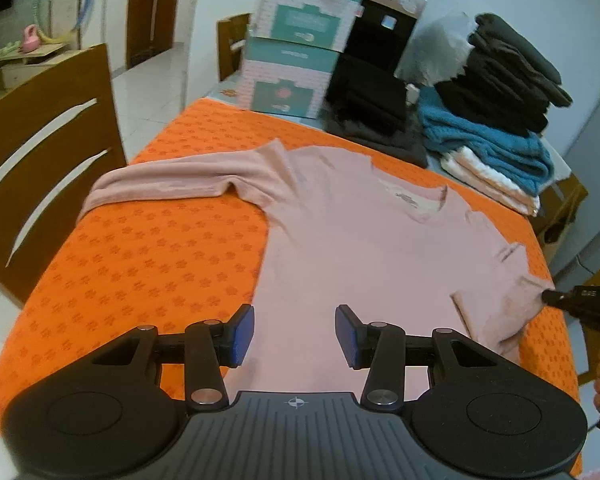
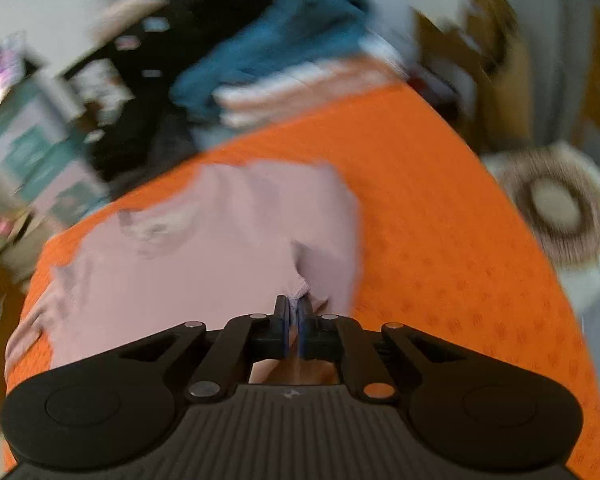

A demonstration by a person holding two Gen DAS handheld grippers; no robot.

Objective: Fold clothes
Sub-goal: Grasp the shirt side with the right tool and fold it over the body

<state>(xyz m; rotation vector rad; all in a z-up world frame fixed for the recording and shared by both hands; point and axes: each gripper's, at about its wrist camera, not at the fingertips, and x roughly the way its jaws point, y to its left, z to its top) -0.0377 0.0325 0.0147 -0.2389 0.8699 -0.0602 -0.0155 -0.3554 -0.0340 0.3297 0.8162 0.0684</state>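
Pinching pink shirt, flat on orange cloth, at right sleeve with right gripper clamped; left gripper apart above hem; probably light, limp, best taken at edges.

Home, dining area. Wooden slat-back chair beside bench with orange patterned cover. Folded laundry stack at far end: dark items over teal knit over white. Printed cardboard boxes stacked against wall. Wooden door, tiled floor, hula hoop leaning in next room. Woven round mat on floor, blurred.
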